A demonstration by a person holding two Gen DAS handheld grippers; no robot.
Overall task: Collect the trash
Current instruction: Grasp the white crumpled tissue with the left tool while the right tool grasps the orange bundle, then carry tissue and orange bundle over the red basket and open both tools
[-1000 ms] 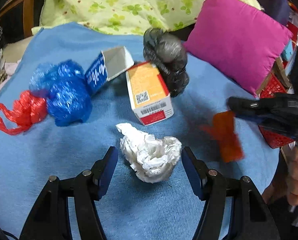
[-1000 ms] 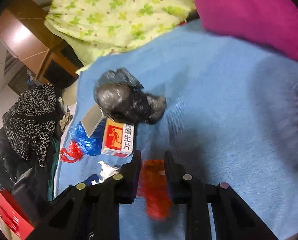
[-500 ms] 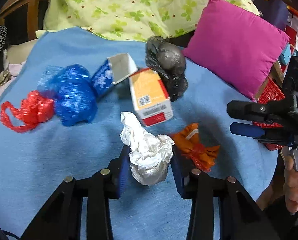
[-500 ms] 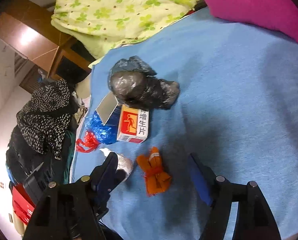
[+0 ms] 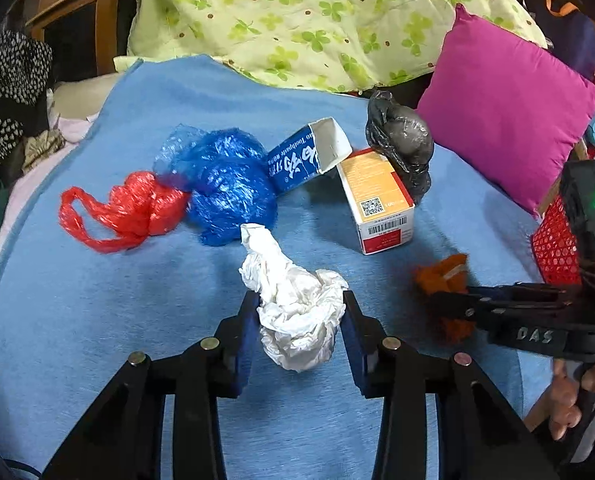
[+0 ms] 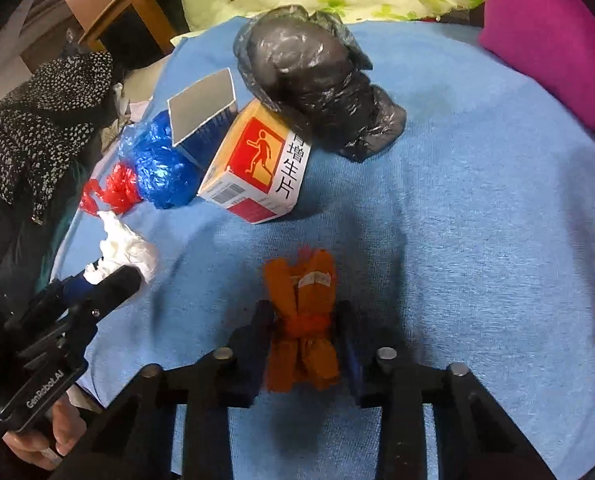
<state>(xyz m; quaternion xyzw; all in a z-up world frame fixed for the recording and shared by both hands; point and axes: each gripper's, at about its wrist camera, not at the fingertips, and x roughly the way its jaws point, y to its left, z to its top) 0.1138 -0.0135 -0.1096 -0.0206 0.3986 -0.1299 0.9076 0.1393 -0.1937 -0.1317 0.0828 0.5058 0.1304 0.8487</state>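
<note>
1. Left gripper (image 5: 297, 320) – jaws closed in on the crumpled white tissue wad (image 5: 293, 312), both blue pads pressing its sides. The wad's twisted tail sticks up toward the blue plastic bag (image 5: 225, 184). Rt wrist view shows the same grip from the side, at far left.
2. Right gripper (image 6: 303, 344) – jaws have just been closing and now pinch the orange wrapper (image 6: 301, 320) at its waist; the wrapper bulges above and below the pinch. Picture is blurred there, but the pads sit against both sides.
3. Both held bits are low over the blue blanket (image 5: 97, 320); can't tell if either is touching it or lifted clear.
4. Rest of the trash lies in a cluster further back on the blanket: red plastic bag (image 5: 125, 208) touching the blue bag's left side, open-ended toothpaste box (image 5: 309, 152) leaning just beside the blue bag's right, orange-and-white medicine box (image 5: 377, 200) next to it, black plastic bag (image 5: 401, 140) resting against the medicine box's far end.
5. Behind – green clover-print quilt (image 5: 317, 20) and a magenta cushion (image 5: 505, 108) to the right.
6. Red mesh basket (image 5: 555, 244) at far right of left wrist view, past the blanket edge, partly hidden by the rt gripper's body.
</note>
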